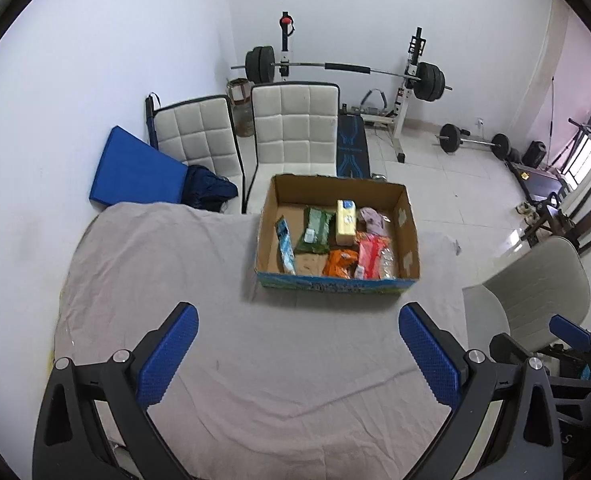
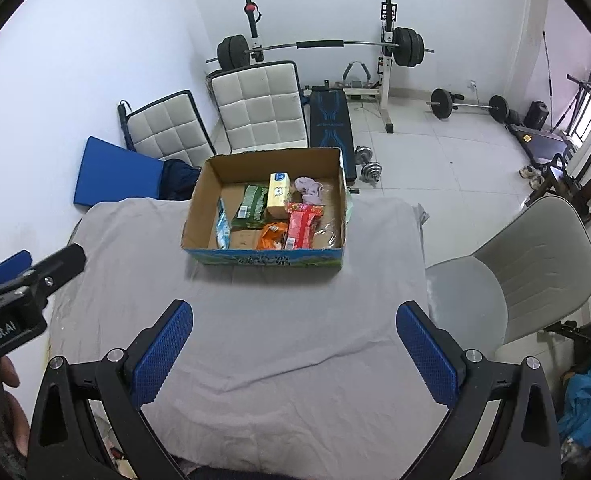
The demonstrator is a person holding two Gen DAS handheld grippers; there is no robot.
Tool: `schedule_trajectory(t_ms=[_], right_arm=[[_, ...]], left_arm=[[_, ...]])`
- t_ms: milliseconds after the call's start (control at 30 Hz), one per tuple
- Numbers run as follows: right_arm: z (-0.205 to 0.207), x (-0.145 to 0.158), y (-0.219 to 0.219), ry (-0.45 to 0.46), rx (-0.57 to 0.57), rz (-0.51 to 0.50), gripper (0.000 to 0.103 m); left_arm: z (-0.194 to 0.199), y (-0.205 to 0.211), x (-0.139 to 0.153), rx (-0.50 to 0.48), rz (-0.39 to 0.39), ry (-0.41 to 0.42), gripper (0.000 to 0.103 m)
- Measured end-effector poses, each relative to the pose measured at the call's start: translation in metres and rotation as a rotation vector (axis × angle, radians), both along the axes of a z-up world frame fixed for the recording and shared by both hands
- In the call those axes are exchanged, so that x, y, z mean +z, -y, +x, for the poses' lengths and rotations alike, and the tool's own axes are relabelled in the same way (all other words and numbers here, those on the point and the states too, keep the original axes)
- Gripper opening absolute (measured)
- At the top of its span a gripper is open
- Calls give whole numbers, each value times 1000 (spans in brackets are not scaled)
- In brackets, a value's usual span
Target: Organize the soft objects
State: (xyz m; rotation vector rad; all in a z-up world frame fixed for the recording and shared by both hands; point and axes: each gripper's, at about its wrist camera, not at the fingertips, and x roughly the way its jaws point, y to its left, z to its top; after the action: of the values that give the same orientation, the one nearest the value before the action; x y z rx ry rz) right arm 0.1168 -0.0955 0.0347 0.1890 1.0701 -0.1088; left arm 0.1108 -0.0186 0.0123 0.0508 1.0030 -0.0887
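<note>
An open cardboard box [image 1: 409, 236] [image 2: 199, 196] stands on the far part of a table covered with a grey cloth [image 1: 255, 360] [image 2: 287, 340]. Inside lie several soft packs: a light blue pack [image 1: 285, 250], a green pack [image 1: 314, 231], a yellow pack [image 1: 346, 221], an orange pack [image 1: 339, 263], a red pack [image 1: 369, 254] and a mauve cloth [image 1: 371, 220]. My left gripper [image 1: 297, 354] is open and empty above the near cloth. My right gripper [image 2: 293, 350] is open and empty too. The left gripper also shows at the left edge of the right wrist view [image 2: 23, 272].
Two white padded chairs [image 1: 291, 128] stand behind the table, with a blue mat [image 1: 135, 168] against the wall. A grey plastic chair [image 2: 535, 272] is at the right of the table. A barbell rack [image 1: 347, 68], bench and dumbbells [image 2: 369, 166] fill the far floor.
</note>
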Motion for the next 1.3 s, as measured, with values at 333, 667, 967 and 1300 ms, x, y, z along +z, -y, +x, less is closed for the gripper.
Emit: schedule_trajectory(t_ms=[333, 667, 967, 1300], right_arm=[[-16, 24, -6, 44, -11, -52, 103], [0, 32, -5, 86, -30, -82, 103], [17, 34, -5, 110, -46, -110, 103], [33, 26, -4, 102, -48, -117, 103]], left_arm=[[-23, -3, 10, 9, 16, 35, 103], [-18, -9, 14, 37, 16, 79, 103], [-1, -14, 20, 52, 30, 129, 103], [8, -11, 10, 44, 41, 116, 103]])
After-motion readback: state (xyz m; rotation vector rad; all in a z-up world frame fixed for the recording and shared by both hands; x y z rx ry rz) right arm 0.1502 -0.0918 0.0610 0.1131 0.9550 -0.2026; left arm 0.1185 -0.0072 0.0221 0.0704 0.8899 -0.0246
